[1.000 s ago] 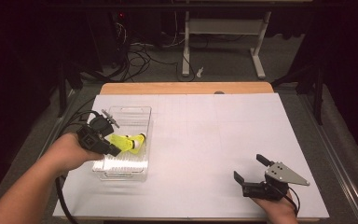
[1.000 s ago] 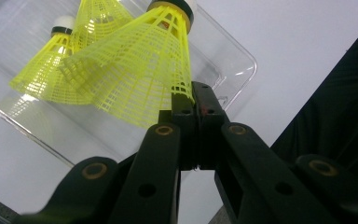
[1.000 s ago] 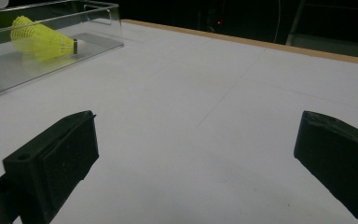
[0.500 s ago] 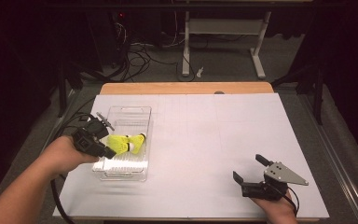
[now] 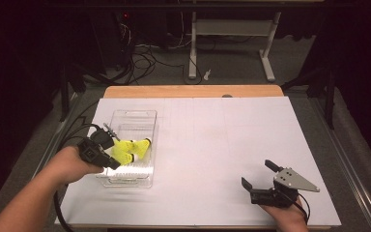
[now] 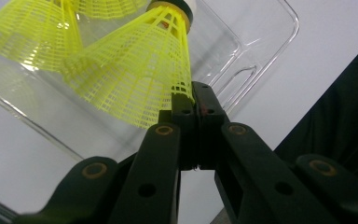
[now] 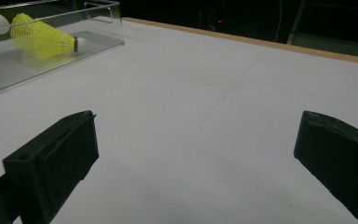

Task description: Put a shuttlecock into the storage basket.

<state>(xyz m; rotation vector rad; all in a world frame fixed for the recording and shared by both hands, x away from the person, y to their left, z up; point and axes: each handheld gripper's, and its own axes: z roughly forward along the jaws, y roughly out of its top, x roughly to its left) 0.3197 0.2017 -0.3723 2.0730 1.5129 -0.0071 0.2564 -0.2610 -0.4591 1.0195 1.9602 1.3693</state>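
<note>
My left gripper (image 5: 112,158) is shut on the rim of a yellow shuttlecock's (image 5: 124,151) mesh skirt, low over the clear plastic tray (image 5: 130,117) at the table's left. In the left gripper view the two black jaws meet at the left gripper (image 6: 189,95) tips, pinching the held shuttlecock (image 6: 140,70), whose cork end points away. A second yellow shuttlecock (image 6: 32,32) lies beside it in the tray (image 6: 242,56). My right gripper (image 5: 257,174) rests open near the front right edge. The right gripper (image 7: 196,135) has bare table between its jaws, with the tray (image 7: 51,51) and a shuttlecock (image 7: 42,39) far off.
The white table top (image 5: 222,140) stretches between the tray and the right hand. A wooden strip (image 5: 193,91) runs along the far edge. Beyond it lie a dark floor, cables and a desk frame (image 5: 232,29).
My left hand has sunk a little, bringing the held shuttlecock lower over the tray. The right hand has stayed where it was.
</note>
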